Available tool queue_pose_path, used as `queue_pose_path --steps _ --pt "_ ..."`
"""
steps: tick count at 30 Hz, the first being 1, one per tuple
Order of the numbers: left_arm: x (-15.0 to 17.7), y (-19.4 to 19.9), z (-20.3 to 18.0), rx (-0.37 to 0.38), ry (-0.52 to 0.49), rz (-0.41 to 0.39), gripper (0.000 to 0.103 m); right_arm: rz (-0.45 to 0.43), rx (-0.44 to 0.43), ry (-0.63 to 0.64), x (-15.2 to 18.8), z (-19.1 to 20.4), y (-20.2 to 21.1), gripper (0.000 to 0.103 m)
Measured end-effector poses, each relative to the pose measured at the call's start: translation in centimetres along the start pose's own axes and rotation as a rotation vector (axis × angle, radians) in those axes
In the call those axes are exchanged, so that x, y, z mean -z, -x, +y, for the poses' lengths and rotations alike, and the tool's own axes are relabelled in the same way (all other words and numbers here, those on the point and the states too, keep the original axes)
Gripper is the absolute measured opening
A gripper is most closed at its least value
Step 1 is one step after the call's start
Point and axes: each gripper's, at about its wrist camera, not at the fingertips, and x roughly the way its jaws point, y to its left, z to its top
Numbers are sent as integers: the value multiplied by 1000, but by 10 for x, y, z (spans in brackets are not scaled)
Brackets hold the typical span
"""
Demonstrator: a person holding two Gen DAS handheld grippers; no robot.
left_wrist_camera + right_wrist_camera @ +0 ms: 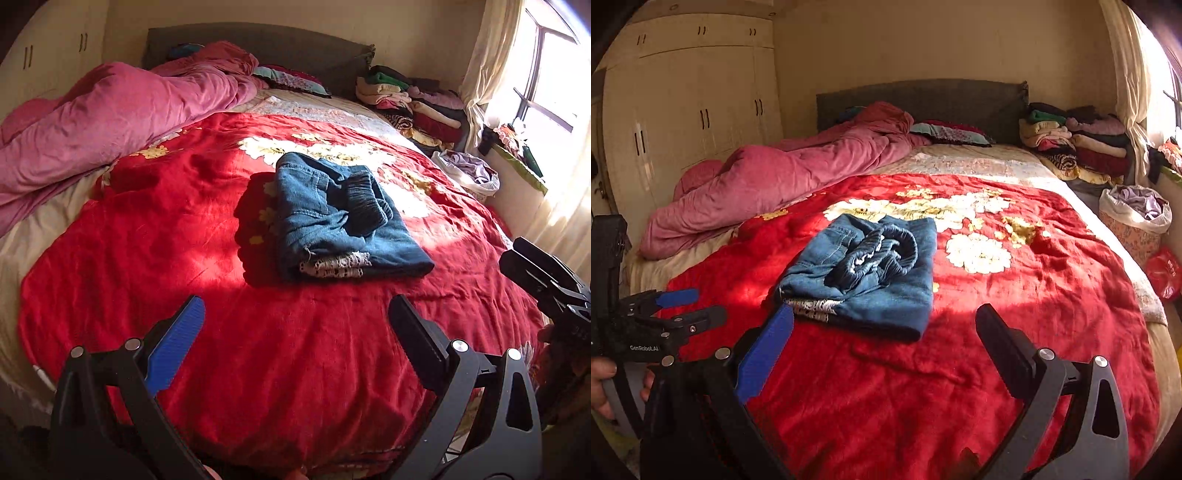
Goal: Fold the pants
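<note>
Blue denim pants (340, 221) lie folded into a compact bundle on the red flowered blanket (258, 350), waistband on top and a lace trim at the near edge. They also show in the right wrist view (871, 273). My left gripper (295, 314) is open and empty, held over the blanket a little short of the pants. My right gripper (884, 325) is open and empty, just short of the bundle's near edge. In the left wrist view the right gripper (517, 258) shows at the right edge; in the right wrist view the left gripper (687, 306) shows at the left.
A crumpled pink duvet (110, 122) lies along the bed's left side. Stacks of folded clothes (417, 103) sit at the head on the right. A bag of laundry (1137, 218) stands by the window side. A cream wardrobe (683, 110) is at the left.
</note>
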Motion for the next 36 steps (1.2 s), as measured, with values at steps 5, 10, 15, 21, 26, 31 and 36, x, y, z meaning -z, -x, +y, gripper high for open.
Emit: queue_pose_path --steps 5,10,15,21,26,31,36 --pt "9 -5 -1 -5 -6 17 93 55 8 -41 20 -3 -10 98" --pt "13 -12 -1 -9 -6 34 93 91 20 -74 31 -7 -23 98" --pt "16 -18 2 -14 3 43 93 109 31 -67 37 -5 -32 98" --pt "19 -24 8 -27 15 56 93 127 37 -64 44 -6 -37 99" --pt "19 -23 11 -31 19 54 93 121 43 -50 43 -4 -36 99" --pt "19 -20 11 -32 18 49 93 124 47 -48 43 -4 -37 99" --pt "18 -19 12 -37 21 47 93 131 57 -64 43 -8 -38 99"
